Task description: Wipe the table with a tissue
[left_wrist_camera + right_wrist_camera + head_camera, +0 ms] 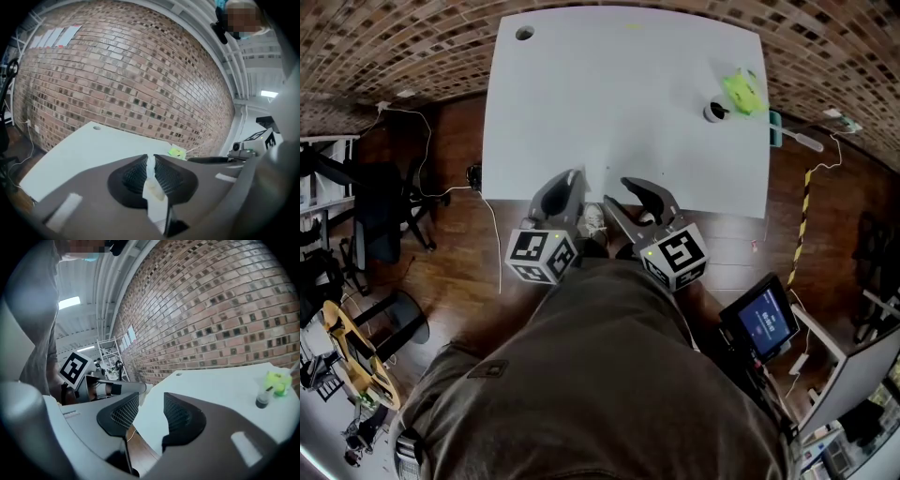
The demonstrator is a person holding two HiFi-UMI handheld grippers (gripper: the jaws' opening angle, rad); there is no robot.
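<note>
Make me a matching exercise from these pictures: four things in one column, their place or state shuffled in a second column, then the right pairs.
Things:
1. left hand-held gripper
2. right hand-held gripper
3. green object
4. round hole

Place or state:
A. far left corner of the table
B. jaws apart, nothing between them
C. shut on a white tissue
D. far right part of the table, beside a small dark container

Pairs: 1-C, 2-B, 3-D, 4-A
</note>
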